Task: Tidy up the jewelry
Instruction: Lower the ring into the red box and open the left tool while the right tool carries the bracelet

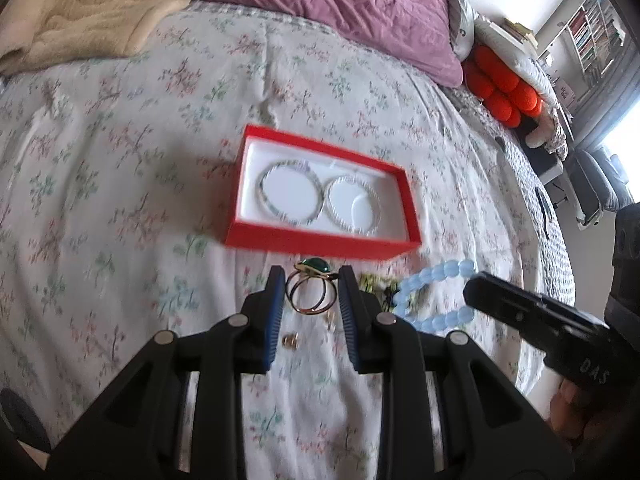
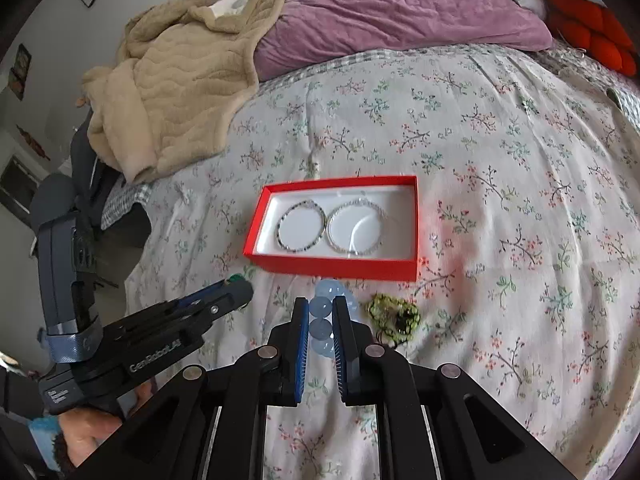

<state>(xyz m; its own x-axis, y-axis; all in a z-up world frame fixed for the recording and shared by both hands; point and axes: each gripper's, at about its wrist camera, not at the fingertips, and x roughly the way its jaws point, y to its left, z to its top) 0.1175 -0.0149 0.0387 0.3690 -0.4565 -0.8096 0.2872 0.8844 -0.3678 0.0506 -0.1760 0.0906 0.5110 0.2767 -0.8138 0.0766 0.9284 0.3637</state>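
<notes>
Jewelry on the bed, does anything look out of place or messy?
Yes. Several pieces lie loose on the bedspread in front of the red box instead of inside it: a green-stone ring, a blue bead bracelet and a tangled green piece.

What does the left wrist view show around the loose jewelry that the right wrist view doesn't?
Only the left wrist view shows the gold ring with a green stone between the left gripper fingers, plus small gold pieces on the bedspread. Only the right wrist view shows the blue beads between the right gripper fingers. Both show the red box holding two bracelets, the blue bead bracelet and the green tangle.
</notes>
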